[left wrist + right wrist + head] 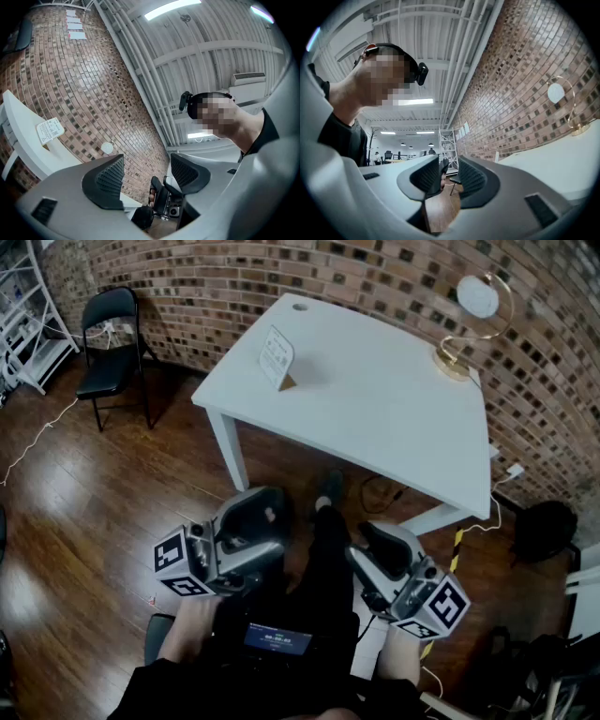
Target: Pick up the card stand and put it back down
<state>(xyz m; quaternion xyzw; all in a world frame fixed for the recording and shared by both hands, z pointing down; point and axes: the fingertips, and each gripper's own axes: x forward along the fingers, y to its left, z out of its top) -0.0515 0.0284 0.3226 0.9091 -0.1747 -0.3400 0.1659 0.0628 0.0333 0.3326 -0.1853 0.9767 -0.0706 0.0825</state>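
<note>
The card stand (277, 360), a small white printed card on a tan base, stands upright near the far left part of the white table (375, 418). It also shows in the left gripper view as the card stand (50, 131) on the table's edge (28, 152). Both grippers are held low over the person's lap, well short of the table. My left gripper (253, 518) (147, 168) is open wide with nothing between its pads. The jaws of my right gripper (380, 545) (449, 171) stand a narrow gap apart, empty.
A gold ring lamp (469, 329) stands at the table's far right corner, against the brick wall. A black folding chair (111, 334) and a white rack (23, 315) are at the left. A black bag (544, 526) and cables lie on the wooden floor at the right.
</note>
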